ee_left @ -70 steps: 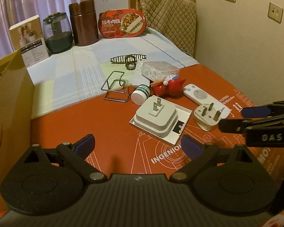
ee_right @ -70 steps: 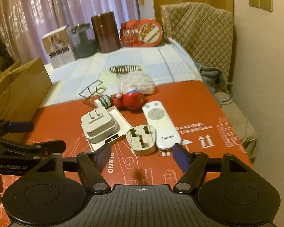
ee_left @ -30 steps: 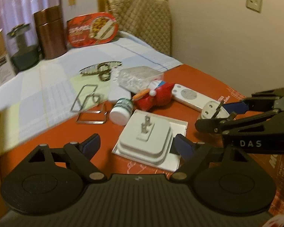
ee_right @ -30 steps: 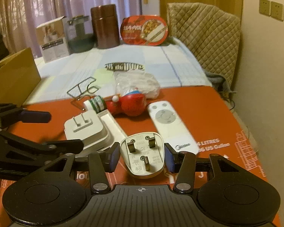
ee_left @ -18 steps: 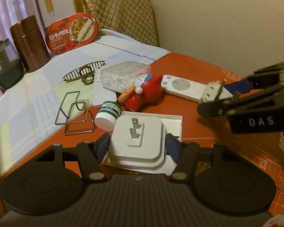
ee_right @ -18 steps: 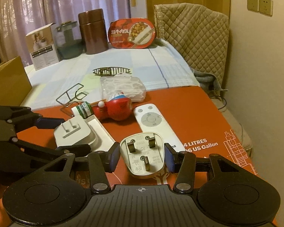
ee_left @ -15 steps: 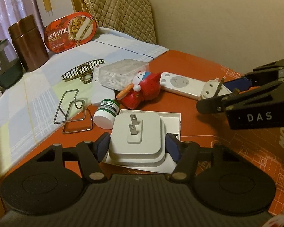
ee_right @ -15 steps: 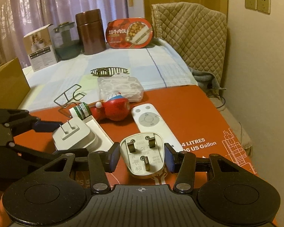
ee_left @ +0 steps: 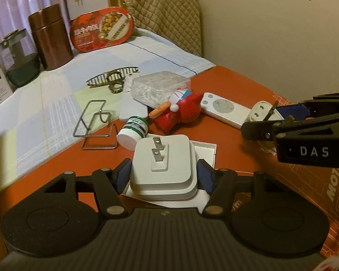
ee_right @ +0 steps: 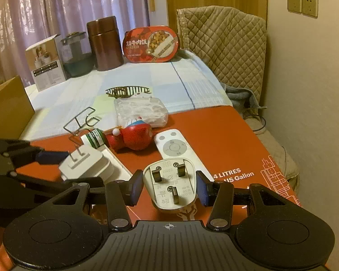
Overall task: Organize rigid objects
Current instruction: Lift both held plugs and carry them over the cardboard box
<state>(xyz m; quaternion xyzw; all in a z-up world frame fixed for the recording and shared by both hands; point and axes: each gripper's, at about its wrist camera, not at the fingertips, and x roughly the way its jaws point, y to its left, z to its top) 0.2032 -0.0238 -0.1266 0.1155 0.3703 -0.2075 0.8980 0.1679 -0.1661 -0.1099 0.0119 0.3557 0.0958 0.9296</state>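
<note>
I have the left gripper (ee_left: 161, 177) closing on the stiff, smooth square white two-prong charger's (ee_left: 162, 166) flat sides, while my right gripper (ee_right: 168, 188) clamps the rounded white three-pin plug (ee_right: 170, 184).

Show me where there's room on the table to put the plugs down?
Bare red mat lies right of the remote, out to the table's edge. The checked cloth between the hair clip and the brown canister is free too. It's crowded around the red toy, bottle and wire stand.
</note>
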